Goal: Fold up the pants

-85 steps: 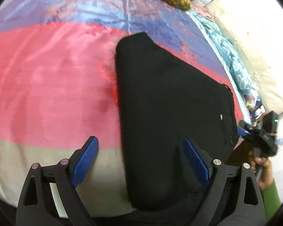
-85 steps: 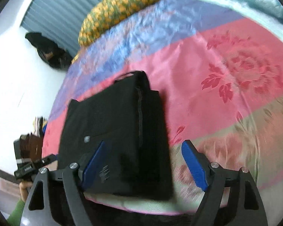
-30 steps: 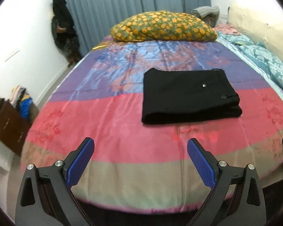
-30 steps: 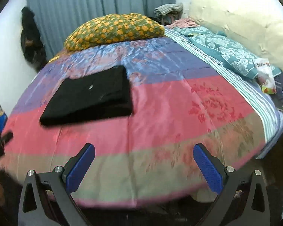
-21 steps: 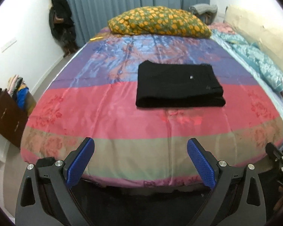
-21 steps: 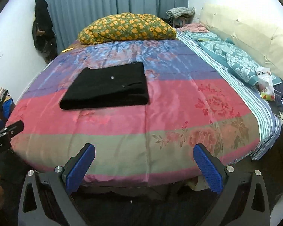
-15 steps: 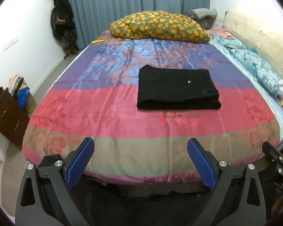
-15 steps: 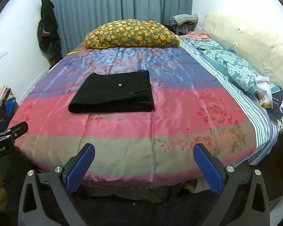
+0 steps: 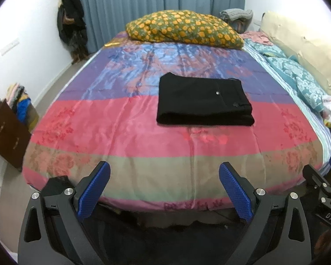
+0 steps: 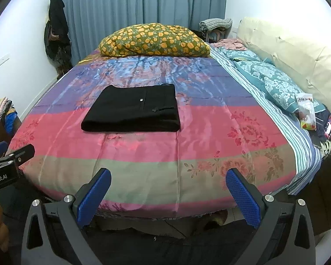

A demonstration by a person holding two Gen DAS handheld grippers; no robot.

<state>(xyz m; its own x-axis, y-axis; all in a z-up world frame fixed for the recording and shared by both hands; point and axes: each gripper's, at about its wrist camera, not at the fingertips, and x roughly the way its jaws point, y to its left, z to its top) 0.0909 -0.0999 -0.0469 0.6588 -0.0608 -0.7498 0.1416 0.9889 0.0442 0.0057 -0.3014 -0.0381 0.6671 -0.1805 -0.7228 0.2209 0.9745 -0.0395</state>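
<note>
Black pants [image 9: 204, 101] [image 10: 134, 111] lie folded into a flat rectangle in the middle of the bed, on the pink and purple bands of the bedspread [image 9: 121, 132] [image 10: 209, 132]. A small button shows on their top face. My left gripper [image 9: 164, 173] hangs open beyond the foot of the bed, well short of the pants, with nothing between its blue pads. My right gripper [image 10: 168, 177] is open too, at the same distance from the bed's foot edge. Neither touches the cloth.
A yellow-flowered pillow [image 9: 183, 29] [image 10: 154, 39] lies at the head of the bed before blue curtains. Teal bedding [image 10: 273, 81], a cream cushion [image 10: 298, 50] and a snack packet [image 10: 306, 112] line the right side. A brown box with clothes [image 9: 8, 128] stands on the floor at left.
Both grippers have let go of the pants and pulled back from right over them to beyond the foot of the bed. In the last half second they only drew back slightly.
</note>
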